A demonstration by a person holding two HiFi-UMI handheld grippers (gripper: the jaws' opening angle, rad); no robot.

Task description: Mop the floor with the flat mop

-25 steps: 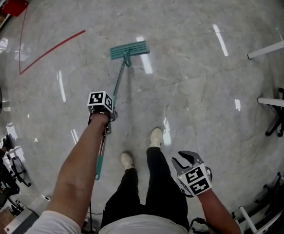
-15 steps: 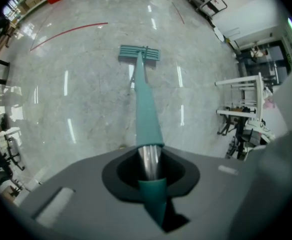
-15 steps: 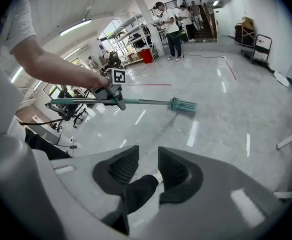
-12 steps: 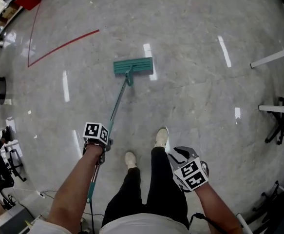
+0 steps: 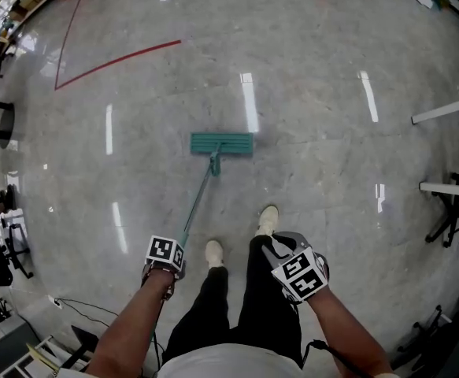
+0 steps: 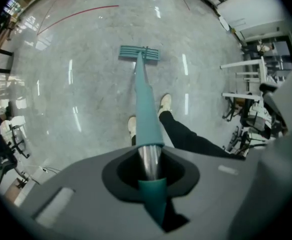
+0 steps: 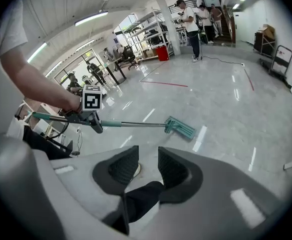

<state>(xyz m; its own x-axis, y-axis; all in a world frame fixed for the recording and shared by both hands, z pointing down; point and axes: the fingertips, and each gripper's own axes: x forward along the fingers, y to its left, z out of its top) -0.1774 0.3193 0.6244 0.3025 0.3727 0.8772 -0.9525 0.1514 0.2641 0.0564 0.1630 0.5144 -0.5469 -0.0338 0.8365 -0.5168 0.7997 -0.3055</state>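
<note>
A flat mop lies with its teal head (image 5: 222, 143) flat on the grey floor, ahead of my feet. Its thin handle (image 5: 198, 201) runs back to my left gripper (image 5: 166, 264), which is shut on it. In the left gripper view the handle (image 6: 147, 119) passes between the jaws toward the mop head (image 6: 138, 53). My right gripper (image 5: 286, 250) hangs by my right leg, open and holding nothing. The right gripper view shows its jaws (image 7: 147, 167) apart, with the mop head (image 7: 180, 127) and the left gripper (image 7: 92, 115) beyond.
A red line (image 5: 119, 60) is marked on the floor at the far left. White table legs (image 5: 449, 109) and black chair bases (image 5: 449, 219) stand at the right. A cable (image 5: 87, 305) lies at the lower left. People (image 7: 191, 16) stand far off near shelving.
The mop head has slid back toward my feet. My left gripper has pulled the handle down and back, closer to my body. The right gripper stayed beside my leg.
</note>
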